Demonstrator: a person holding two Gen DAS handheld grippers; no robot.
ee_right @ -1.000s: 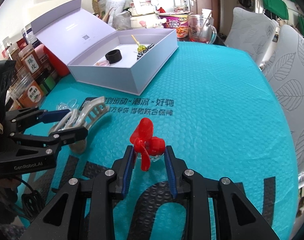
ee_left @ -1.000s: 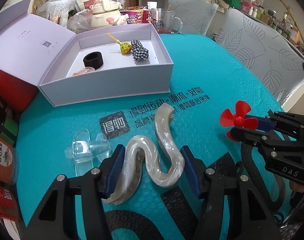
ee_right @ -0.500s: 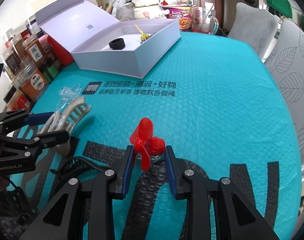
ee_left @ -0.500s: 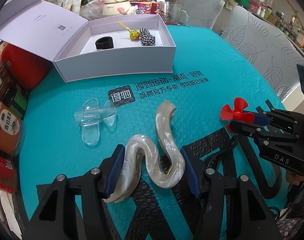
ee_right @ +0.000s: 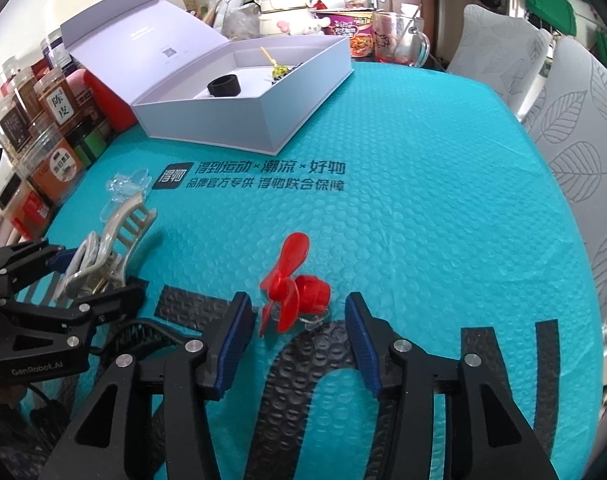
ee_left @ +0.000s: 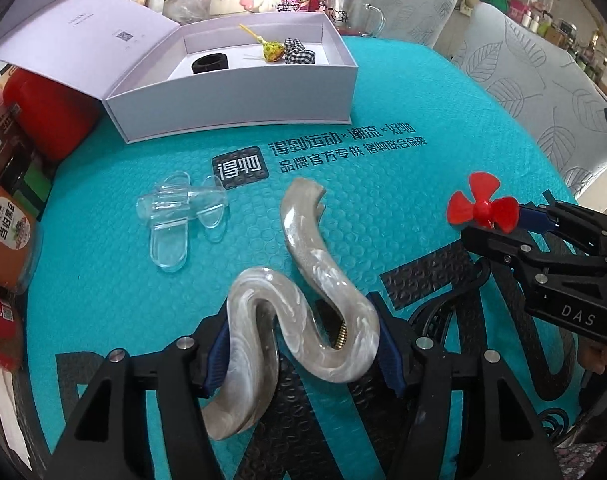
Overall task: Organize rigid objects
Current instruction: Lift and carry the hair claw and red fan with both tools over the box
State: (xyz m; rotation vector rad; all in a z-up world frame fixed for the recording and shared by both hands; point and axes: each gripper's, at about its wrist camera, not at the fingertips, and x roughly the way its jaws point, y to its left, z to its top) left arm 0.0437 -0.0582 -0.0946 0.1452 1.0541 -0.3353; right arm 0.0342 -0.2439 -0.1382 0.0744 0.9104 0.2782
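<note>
Home dining room: cluttered table (ee_right: 423, 184), leaf-print chairs (ee_right: 575, 152), food jars (ee_right: 51, 120).

Right tongs (ee_right: 299, 338) just opened, red fan (ee_right: 293, 290) loose between.

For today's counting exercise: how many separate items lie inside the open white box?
3 visible: a black ring at the left, a yellow-green lollipop in the middle, and a black-and-white checked bundle touching it on the right. The near wall may hide more.
</note>
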